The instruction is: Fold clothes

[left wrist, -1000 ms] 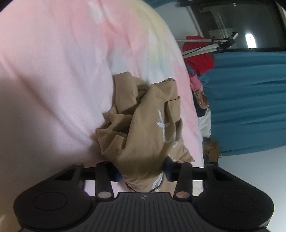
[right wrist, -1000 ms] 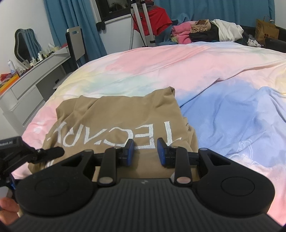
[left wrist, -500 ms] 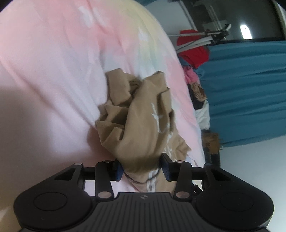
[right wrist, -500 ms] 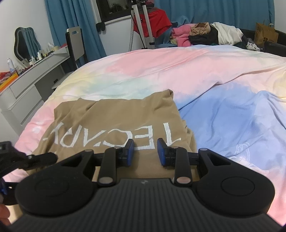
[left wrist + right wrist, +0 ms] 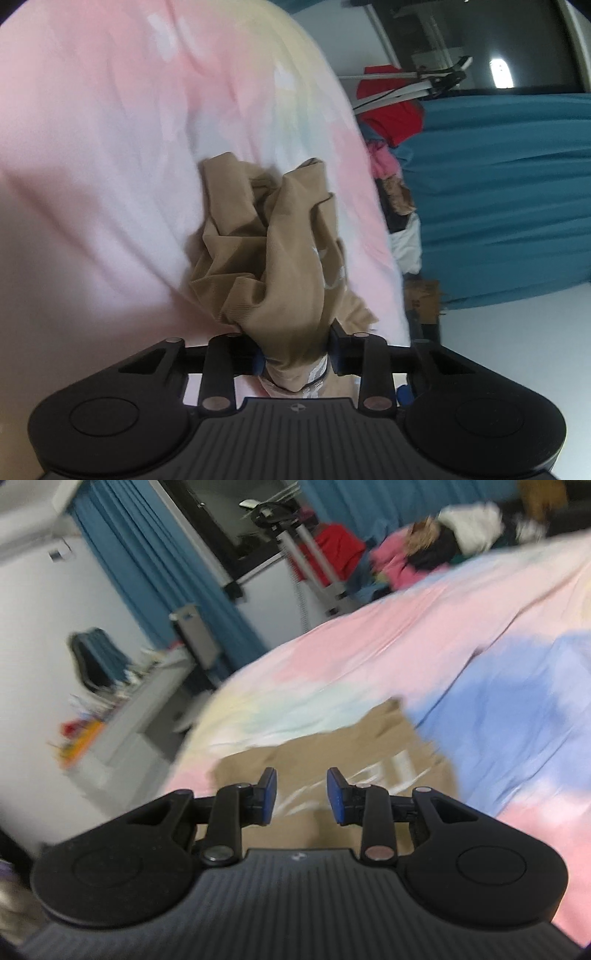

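Observation:
A tan shirt [image 5: 273, 251] with white lettering lies on a pastel tie-dye bed cover [image 5: 110, 147]. In the left wrist view my left gripper [image 5: 295, 354] is shut on a bunched fold of the shirt, which hangs crumpled ahead of the fingers. In the right wrist view the shirt [image 5: 332, 753] lies flatter on the cover [image 5: 498, 701], blurred. My right gripper [image 5: 301, 794] is open and empty just above the shirt's near edge.
A pile of clothes [image 5: 436, 550] lies at the far end of the bed. A white dresser [image 5: 129, 716] with small items and a chair [image 5: 195, 635] stand to the left. Blue curtains [image 5: 498, 192] and a drying rack with a red garment [image 5: 395, 103] are behind.
My right gripper has tilted and swung, so its view is now blurred and rotated. My left gripper keeps its hold on the shirt, which is more bunched and drawn closer.

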The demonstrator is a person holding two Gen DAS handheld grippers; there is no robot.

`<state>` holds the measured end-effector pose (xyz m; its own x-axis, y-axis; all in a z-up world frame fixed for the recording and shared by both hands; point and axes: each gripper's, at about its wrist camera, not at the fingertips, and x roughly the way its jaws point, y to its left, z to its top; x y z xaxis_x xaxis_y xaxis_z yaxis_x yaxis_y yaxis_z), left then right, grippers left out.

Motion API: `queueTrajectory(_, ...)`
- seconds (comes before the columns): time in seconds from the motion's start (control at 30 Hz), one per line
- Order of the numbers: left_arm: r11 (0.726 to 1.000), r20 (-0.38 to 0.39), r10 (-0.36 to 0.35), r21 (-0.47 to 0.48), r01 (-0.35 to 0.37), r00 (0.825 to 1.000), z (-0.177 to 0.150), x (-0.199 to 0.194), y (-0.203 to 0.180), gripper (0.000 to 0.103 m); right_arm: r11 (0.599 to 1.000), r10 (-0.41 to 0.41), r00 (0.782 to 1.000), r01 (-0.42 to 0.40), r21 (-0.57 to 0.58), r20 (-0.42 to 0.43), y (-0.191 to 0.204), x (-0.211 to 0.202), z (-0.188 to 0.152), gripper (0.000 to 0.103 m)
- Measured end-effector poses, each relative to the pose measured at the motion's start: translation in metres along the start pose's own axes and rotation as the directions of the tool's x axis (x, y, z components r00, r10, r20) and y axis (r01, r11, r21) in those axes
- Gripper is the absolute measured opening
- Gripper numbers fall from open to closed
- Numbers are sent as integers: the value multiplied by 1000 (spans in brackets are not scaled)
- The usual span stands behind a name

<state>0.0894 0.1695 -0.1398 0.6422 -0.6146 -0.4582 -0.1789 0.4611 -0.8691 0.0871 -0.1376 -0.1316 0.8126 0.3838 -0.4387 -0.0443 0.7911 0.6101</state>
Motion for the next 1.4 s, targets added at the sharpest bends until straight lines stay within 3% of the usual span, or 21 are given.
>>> queueTrajectory(0.03, 1000, 6, -15, 11, 15, 1000, 0, -2, -3, 28, 997, 55, 998, -54, 52, -20, -2, 0, -1, 42)
queueTrajectory(0.07, 999, 12, -29, 23, 29, 1000, -1, -4, -7, 28, 987, 114, 993, -108, 117, -41, -5, 1, -3, 54)
queueTrajectory(0.1, 999, 18, -41, 36, 40, 999, -1, -5, -10, 27, 967, 177, 982, -162, 196, -64, -9, 3, -7, 70)
queueTrajectory(0.17, 997, 29, -60, 56, 59, 998, 0, -7, -15, 26, 901, 296, 949, -240, 361, -107, -19, 14, -18, 82)
queueTrajectory(0.27, 994, 42, -88, 63, 85, 995, 1, -9, -16, 25, 759, 422, 896, -266, 595, -137, -36, 35, -39, 83)
queueTrajectory(0.33, 994, 51, -97, 54, 95, 994, 1, -9, -14, 25, 669, 440, 888, -226, 708, -133, -50, 47, -52, 83)
queueTrajectory(0.4, 994, 59, -104, 47, 102, 993, 2, -9, -12, 24, 618, 420, 900, -188, 764, -119, -63, 53, -59, 83)
queueTrajectory(0.57, 993, 101, -110, 44, 106, 989, 1, -14, -11, 23, 554, 247, 969, -128, 823, -16, -94, 45, -62, 83)
queueTrajectory(0.7, 992, 106, -125, 41, 122, 986, -1, -17, -10, 23, 560, 151, 987, -130, 818, 53, -105, 42, -61, 81)
queueTrajectory(0.83, 990, 114, -129, 74, 121, 985, -2, -22, -13, 23, 645, 106, 993, -105, 757, 47, -93, 43, -55, 52)
queueTrajectory(1.0, 987, 123, -136, 108, 123, 983, -6, -31, -16, 23, 697, 109, 989, -149, 701, 102, -83, 36, -47, 41)
queueTrajectory(1.2, 979, 96, -170, 127, 157, 981, -13, -37, -41, 23, 694, 104, 982, -187, 695, 160, -84, 6, -32, 37)
queueTrajectory(1.4, 978, 20, -182, 105, 179, 983, -22, -20, -97, 23, 682, 59, 973, -202, 703, 223, -89, -43, 6, 37)
